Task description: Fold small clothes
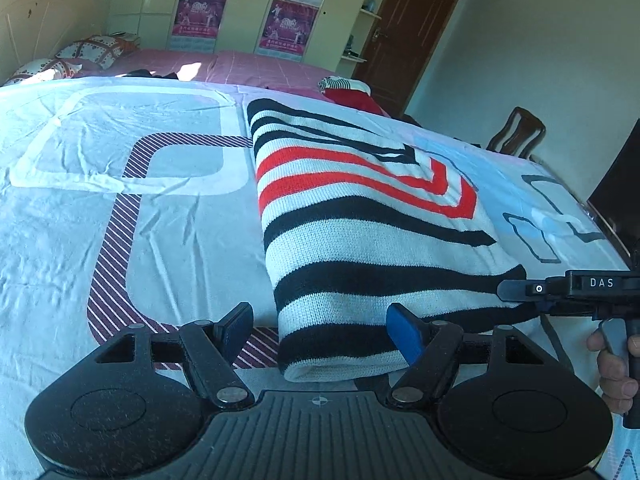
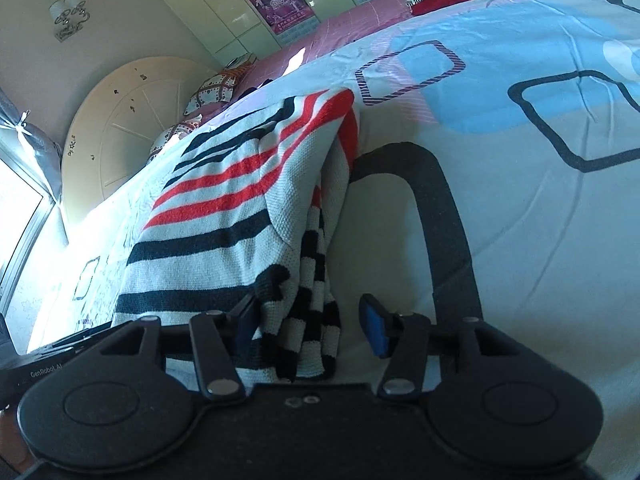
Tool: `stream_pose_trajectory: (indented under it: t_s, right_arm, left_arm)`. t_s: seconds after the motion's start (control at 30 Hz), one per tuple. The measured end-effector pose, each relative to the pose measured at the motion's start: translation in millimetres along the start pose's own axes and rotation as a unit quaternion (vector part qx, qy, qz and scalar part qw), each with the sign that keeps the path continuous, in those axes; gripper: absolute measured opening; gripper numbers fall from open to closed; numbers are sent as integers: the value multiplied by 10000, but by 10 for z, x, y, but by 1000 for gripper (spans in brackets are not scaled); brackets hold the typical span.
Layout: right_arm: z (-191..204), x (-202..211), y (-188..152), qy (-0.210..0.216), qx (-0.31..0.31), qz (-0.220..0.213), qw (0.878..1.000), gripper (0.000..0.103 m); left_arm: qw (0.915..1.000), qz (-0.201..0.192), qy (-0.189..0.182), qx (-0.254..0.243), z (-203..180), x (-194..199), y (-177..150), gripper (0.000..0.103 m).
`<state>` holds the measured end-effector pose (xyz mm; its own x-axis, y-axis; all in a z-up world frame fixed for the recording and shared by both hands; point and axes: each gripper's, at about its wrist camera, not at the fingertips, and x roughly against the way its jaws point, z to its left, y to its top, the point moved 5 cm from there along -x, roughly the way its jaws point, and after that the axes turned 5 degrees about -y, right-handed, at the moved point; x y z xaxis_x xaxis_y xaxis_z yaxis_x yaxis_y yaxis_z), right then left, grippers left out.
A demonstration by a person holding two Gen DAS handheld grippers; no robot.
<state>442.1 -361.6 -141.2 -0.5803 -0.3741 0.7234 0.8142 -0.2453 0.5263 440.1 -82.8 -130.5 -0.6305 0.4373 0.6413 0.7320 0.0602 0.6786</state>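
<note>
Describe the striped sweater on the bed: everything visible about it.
The striped sweater is a knit garment, white with black stripes and two red bands across its upper part. It lies folded lengthwise on the patterned bedsheet, one sleeve laid diagonally over the body, layers stacked along its right edge. Its near hem sits between the open pads of the left gripper; neither pad presses it. The right gripper straddles the hem's other corner, its jaws parted too, with knit lying against the left pad.

Folded striped sweater (image 1: 360,216) on bed
</note>
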Motion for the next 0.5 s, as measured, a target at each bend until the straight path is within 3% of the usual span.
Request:
stream_pose_trajectory:
  t_s: [0.23,0.37,0.5]
  right_arm:
    - [79,204,6,-160,-126,-368,9991,56]
    - [-10,177,148,199,-482,-473,9975,56]
    - [-156,10,320,590,-721,-336,9951,60]
  left_arm:
    - [9996,-46,-238,-174,109,85,98,74]
    - [9958,-119,-778,457,299,67,235,74]
    - [9774,188,-1585,1383,510,-197,313,74]
